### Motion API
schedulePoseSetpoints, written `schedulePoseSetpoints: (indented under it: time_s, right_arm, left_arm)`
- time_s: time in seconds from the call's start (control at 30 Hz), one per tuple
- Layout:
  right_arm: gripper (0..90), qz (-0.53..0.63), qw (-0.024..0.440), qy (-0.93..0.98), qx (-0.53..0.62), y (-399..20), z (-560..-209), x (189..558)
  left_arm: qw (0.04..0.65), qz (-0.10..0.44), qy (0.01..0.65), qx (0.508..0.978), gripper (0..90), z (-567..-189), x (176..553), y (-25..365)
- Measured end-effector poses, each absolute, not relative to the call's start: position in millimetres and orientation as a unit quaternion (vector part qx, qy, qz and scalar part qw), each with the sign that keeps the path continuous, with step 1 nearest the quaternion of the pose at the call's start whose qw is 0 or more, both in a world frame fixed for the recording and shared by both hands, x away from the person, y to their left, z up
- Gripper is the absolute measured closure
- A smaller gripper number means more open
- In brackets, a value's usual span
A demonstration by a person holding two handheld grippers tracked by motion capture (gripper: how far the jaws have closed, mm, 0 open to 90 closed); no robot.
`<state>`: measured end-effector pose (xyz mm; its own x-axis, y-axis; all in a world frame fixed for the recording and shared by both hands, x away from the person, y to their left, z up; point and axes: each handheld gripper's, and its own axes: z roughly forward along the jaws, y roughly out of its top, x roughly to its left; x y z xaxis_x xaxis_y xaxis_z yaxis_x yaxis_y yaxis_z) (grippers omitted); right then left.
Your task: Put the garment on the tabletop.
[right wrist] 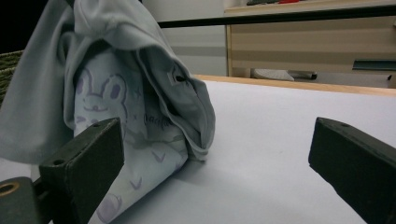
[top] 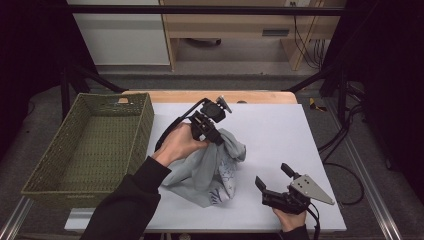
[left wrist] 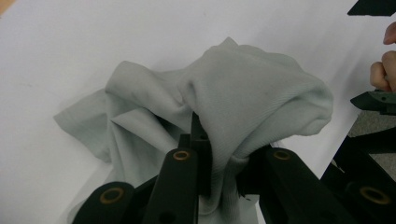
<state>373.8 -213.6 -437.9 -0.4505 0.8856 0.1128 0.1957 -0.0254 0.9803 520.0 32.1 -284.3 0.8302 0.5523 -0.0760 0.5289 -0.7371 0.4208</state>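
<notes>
Cloth first: a pale grey garment (top: 210, 167) sits bunched near the middle of the white surface (top: 280, 135), its upper part lifted into a peak while its lower folds rest on the sheet. In the right gripper view a lilac rabbit drawing and some lettering show on a lighter panel of the fabric, with the grey outer layer draped over it like a hood. In the high view that printed panel faces the near edge of the surface.

At the peak, the left gripper (top: 212, 134) is clamped on a bunch of the garment; the left gripper view shows the grey fabric pinched between the two black jaws, with the rest billowing out beyond them. The person's left hand (top: 177, 145) wraps that gripper's body, a dark sleeve running back toward the bottom edge, and a black cable arcs away above the wrist.

To the right and nearer the person, the right gripper (top: 274, 179) stands apart from the garment with its jaws spread wide and nothing between them; its own view looks across bare sheet, with the cloth just beside its left jaw. A grey three-cornered plate sits on top of it.

Left of the sheet stands a green woven basket (top: 135, 130), just beside the surface's edge.
</notes>
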Motion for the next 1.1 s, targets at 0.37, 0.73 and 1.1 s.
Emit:
schedulePoseSetpoints:
  time_s: [0.37,0.73,1.1]
  right_arm:
    - [3.6,0.571,0.303,0.631,0.429,-215,-438,374]
    - [3.5,0.57,0.301,0.63,0.433,-215,-438,373]
    - [3.4,0.571,0.301,0.629,0.433,-215,-438,373]
  left_arm:
    - [0.205,0.001,0.282,0.937,78.7,-321,519,21]
    - [0.199,-0.002,0.271,0.942,56.9,-334,520,14]
    - [0.231,-0.001,0.266,0.936,4.7,-327,519,20]
